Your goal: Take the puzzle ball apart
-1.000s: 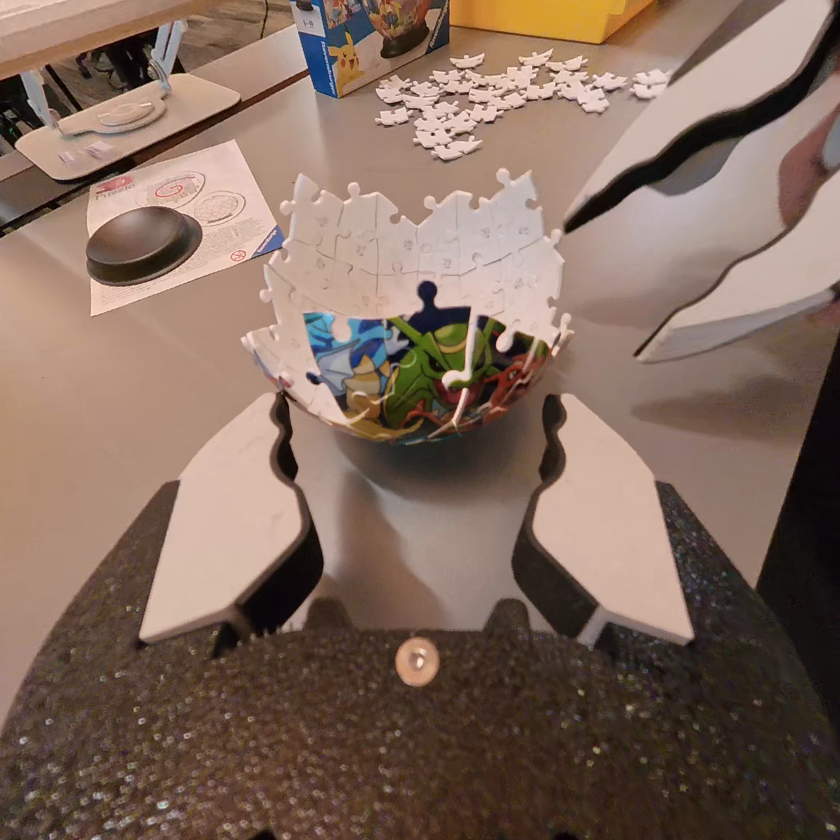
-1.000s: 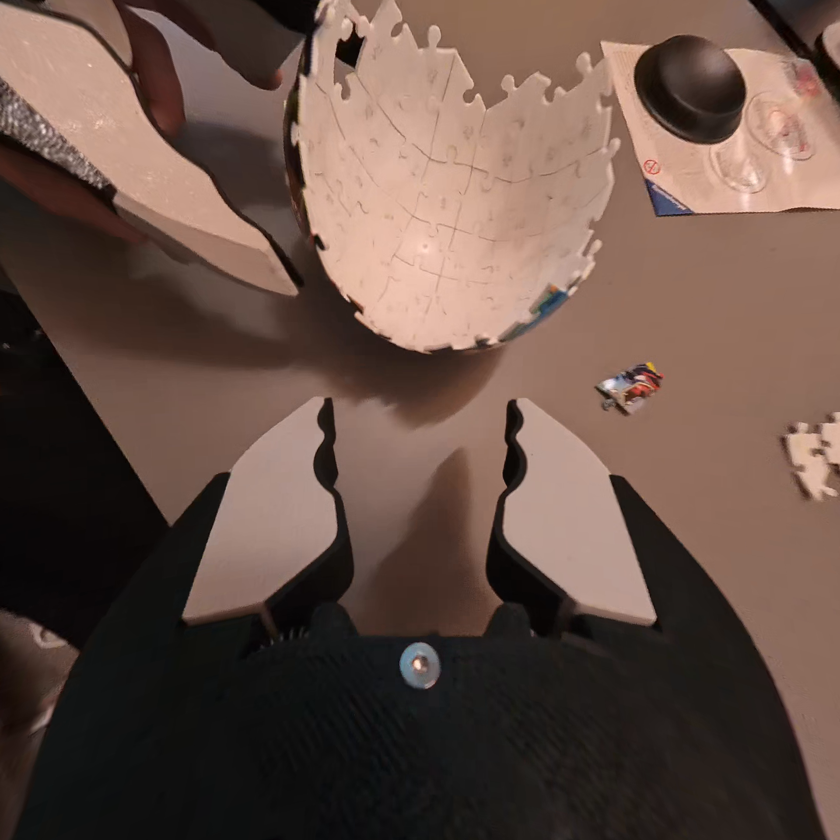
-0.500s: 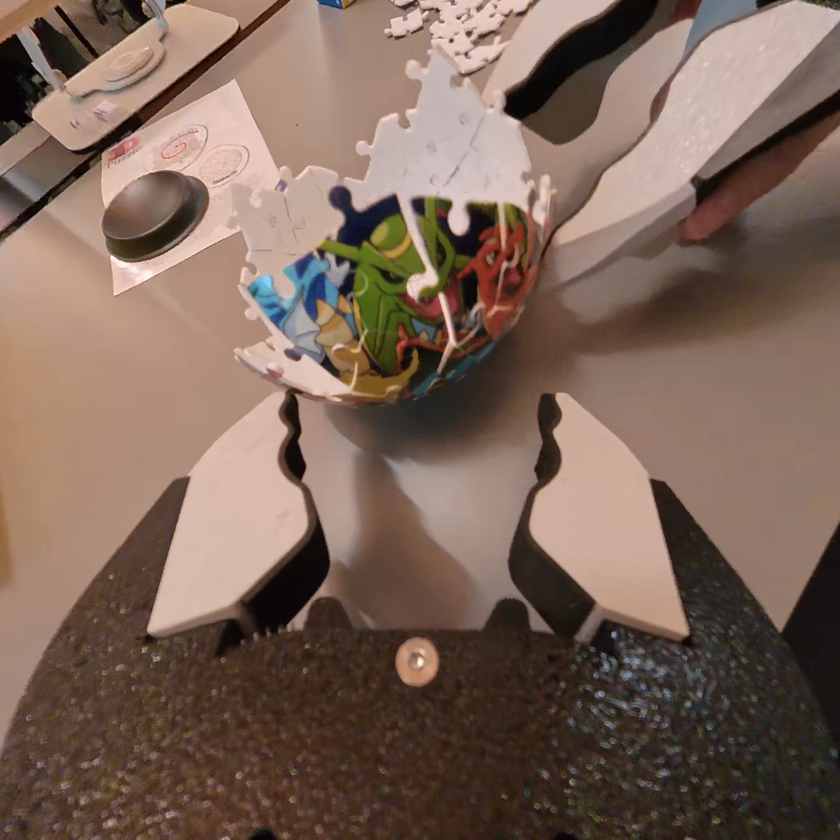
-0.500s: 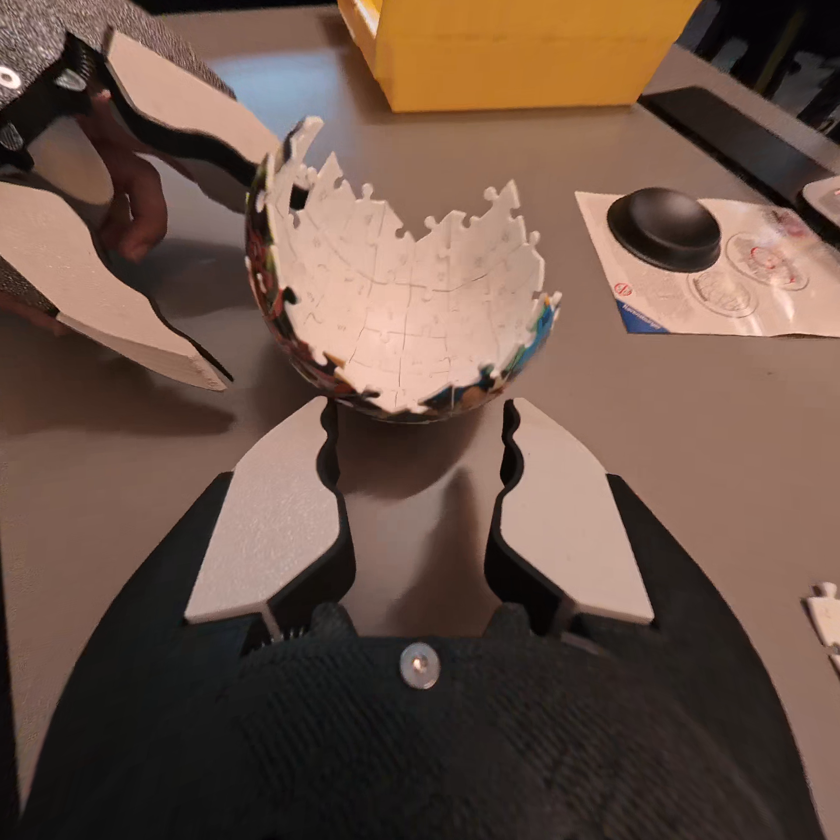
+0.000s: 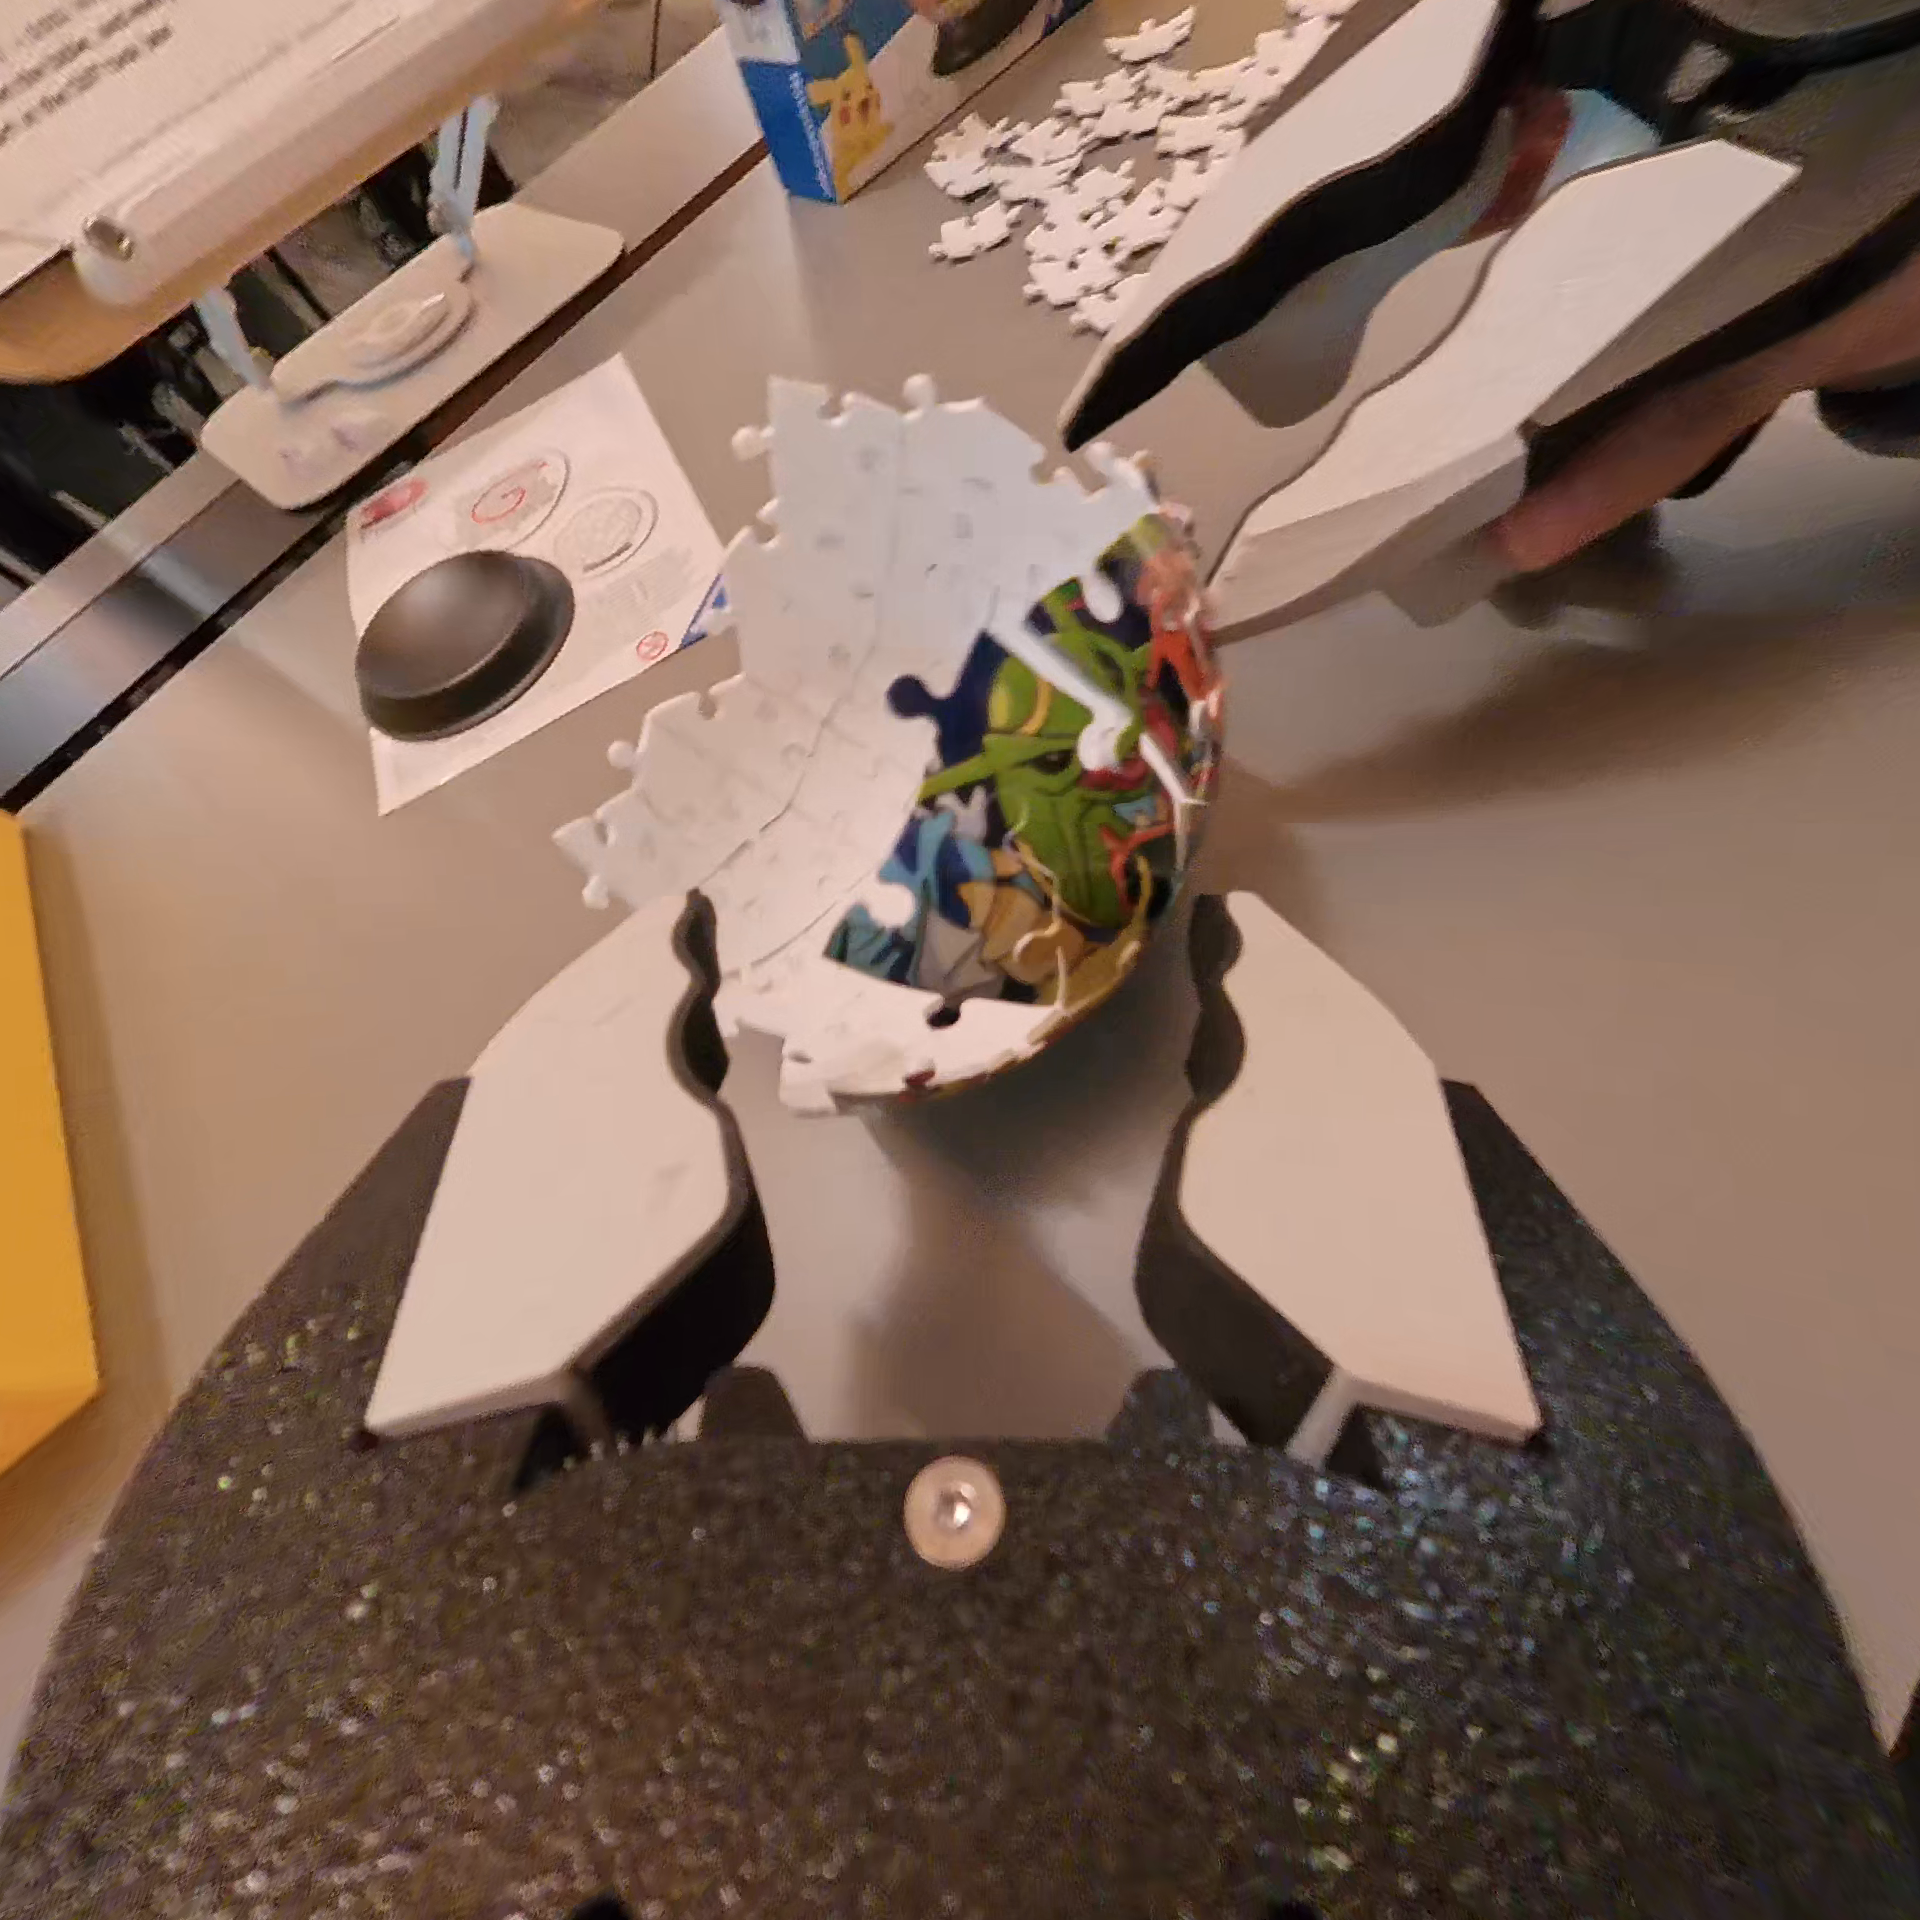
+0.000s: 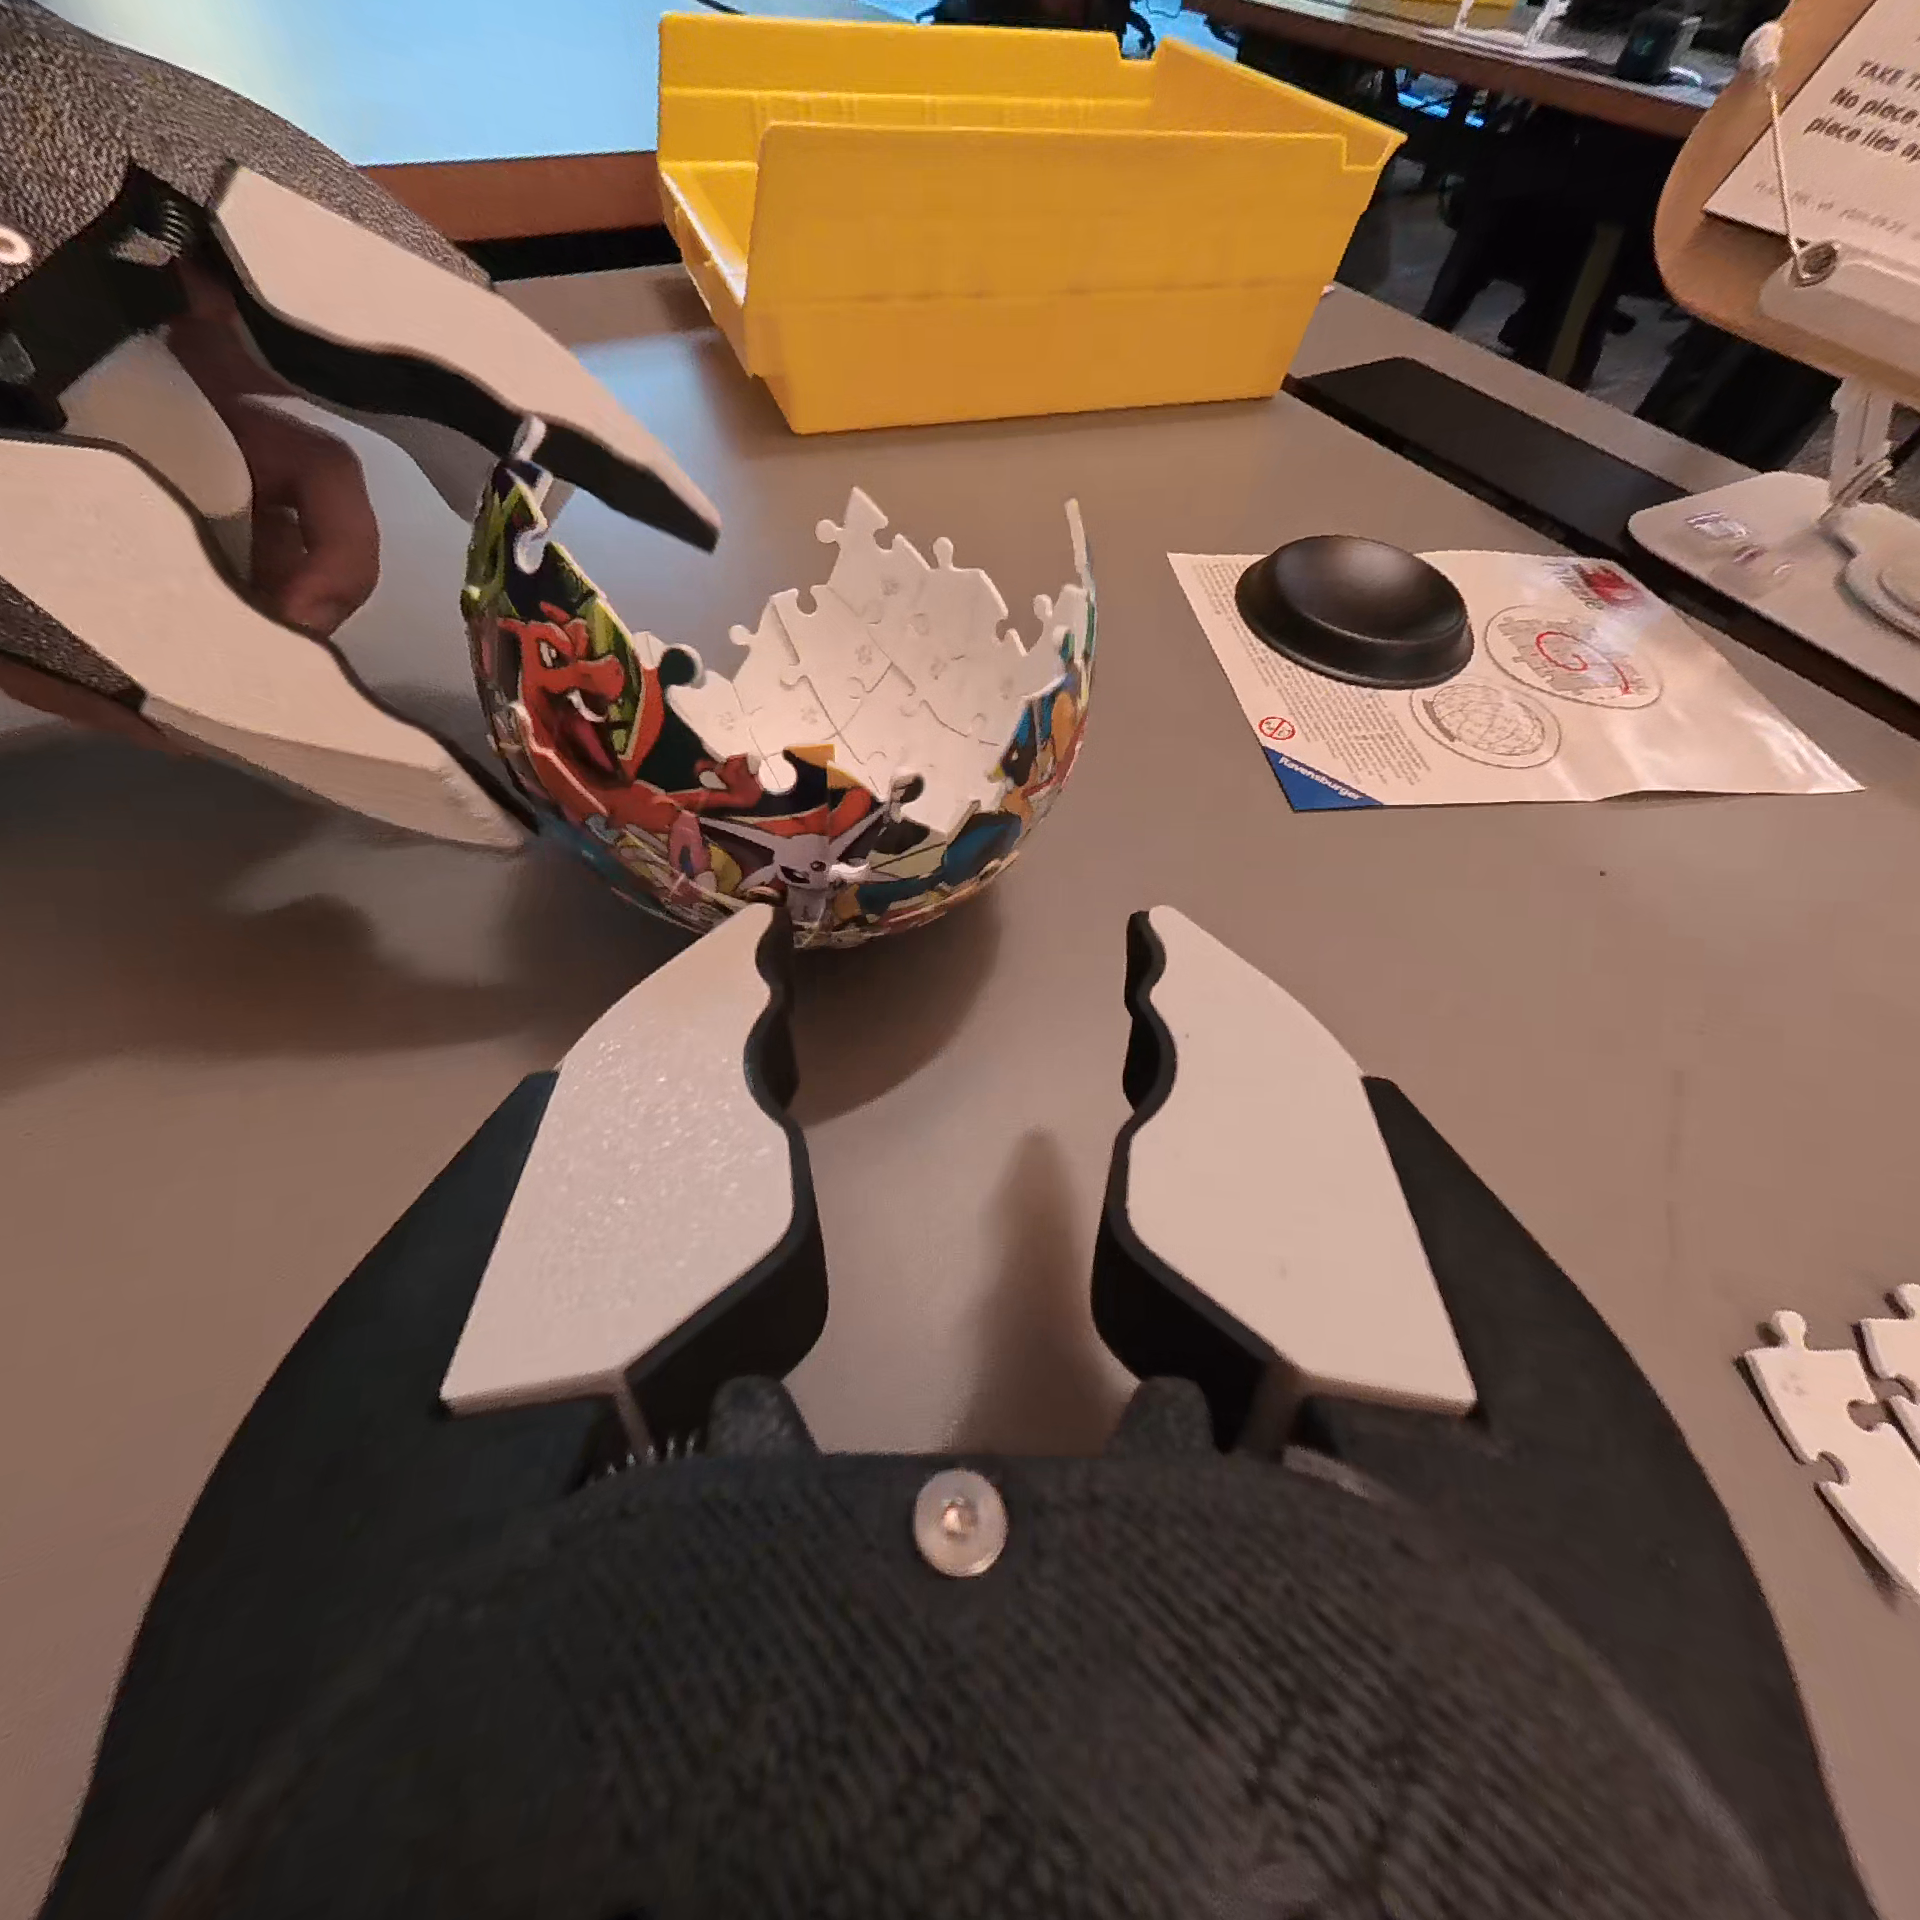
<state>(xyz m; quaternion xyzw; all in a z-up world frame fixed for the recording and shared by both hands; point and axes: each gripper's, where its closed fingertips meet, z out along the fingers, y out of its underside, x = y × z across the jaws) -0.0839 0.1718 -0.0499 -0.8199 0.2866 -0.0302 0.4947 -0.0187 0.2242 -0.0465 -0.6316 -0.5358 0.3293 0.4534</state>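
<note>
Grey table (image 6: 1351, 1039) under warm light, and right in the middle of it sits the puzzle ball (image 6: 810, 748), or what's left of it: a jagged half shell, white inside, cartoon print outside. A second ago it sat upright like a bowl; now it's tipped over on its side, opening swung away from the right gripper (image 6: 956, 935). The left gripper (image 5: 951, 925) has closed in, jaws spread wide around the shell's tall edge without pinching anything yet. Right gripper's jaws are spread too, holding nothing, its left finger tip just at the ball's base. My guess is the tilt sets up the next piece to be pulled off the rim. Further out: black stand (image 6: 1351, 613) on the instruction sheet (image 6: 1507, 727), loose white pieces (image 5: 1122, 177), the puzzle box (image 5: 831, 94) and a yellow bin (image 6: 1018, 229).
</note>
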